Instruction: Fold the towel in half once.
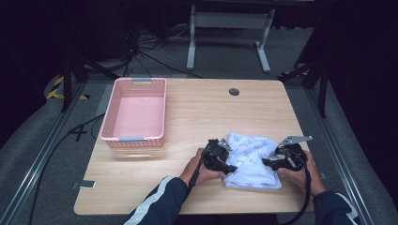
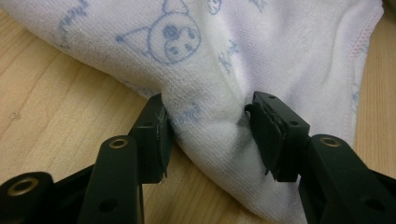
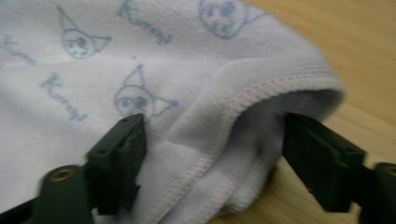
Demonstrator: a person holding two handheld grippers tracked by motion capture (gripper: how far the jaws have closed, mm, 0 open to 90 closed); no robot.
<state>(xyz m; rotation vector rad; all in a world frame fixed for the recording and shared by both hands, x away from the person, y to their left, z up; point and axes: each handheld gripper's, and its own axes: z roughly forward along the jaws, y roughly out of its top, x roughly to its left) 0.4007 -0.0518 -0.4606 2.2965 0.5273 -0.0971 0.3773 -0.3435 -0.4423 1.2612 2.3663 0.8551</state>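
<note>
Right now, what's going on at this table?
A person works a white printed towel with a gripper in each hand, near the front right of the wooden table. The left gripper has a bunched fold of towel between its jaws, both pads against the cloth. The right gripper straddles the hemmed edge with its jaws spread wide, not pinching. A pink basket sits at the back left with nothing in it.

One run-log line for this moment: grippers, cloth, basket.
left gripper: jaws pinching a fold of white towel | right gripper: open, jaws astride towel's hemmed edge | pink basket: far left | table: towel on near right
</note>
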